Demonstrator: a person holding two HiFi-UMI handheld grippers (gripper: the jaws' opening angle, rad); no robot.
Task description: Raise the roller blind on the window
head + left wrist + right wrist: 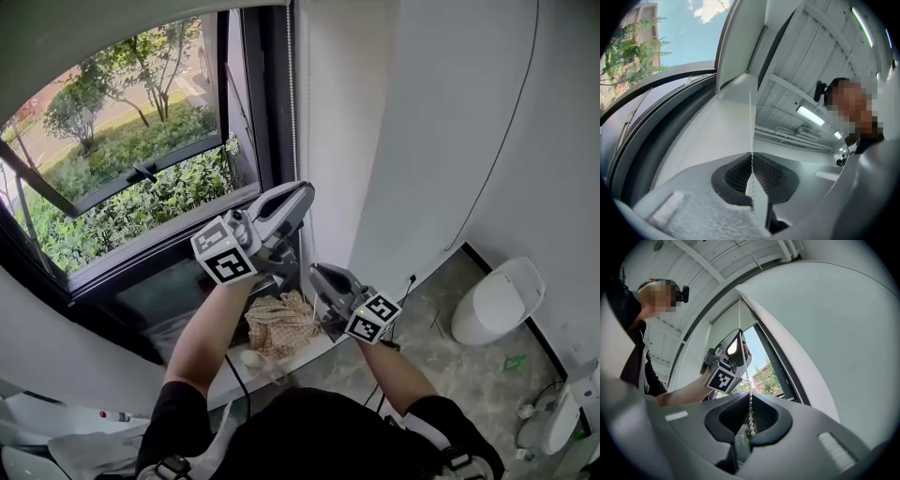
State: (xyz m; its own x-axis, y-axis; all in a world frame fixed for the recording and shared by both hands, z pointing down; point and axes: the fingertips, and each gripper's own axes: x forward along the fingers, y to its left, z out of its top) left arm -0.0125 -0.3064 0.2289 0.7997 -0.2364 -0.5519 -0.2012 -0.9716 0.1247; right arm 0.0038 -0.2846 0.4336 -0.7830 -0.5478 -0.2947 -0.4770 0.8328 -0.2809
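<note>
From where I stand, the window (122, 216) fills the left side, with shrubs and trees green beyond the glass. The roller blind (732, 319) is a pale panel across only the upper part of the opening. The panes below it are uncovered.

Along the right side of the dark frame hangs the bead chain (292, 94), thin and white, close to the edge of the wall. The left gripper (302, 194) is the higher of the two, tilted upward. Its jaws are pinched together on the chain, which runs straight up from between its ribbed pads.

Below that gripper a beige mesh cloth (281, 323) lies bunched on the sill.

Just to the right and lower down, the right gripper (319, 274) is clamped on the same strand. The beads pass between its closed jaws and come down from the left gripper above. A second strand runs beside the frame, off to the side of both tools.

Further right is the white wall (422, 141), with a thin black cable (506, 122) trailing down it to the stone floor. A white toilet (497, 300) stands in the corner, well apart from the person's arms.
</note>
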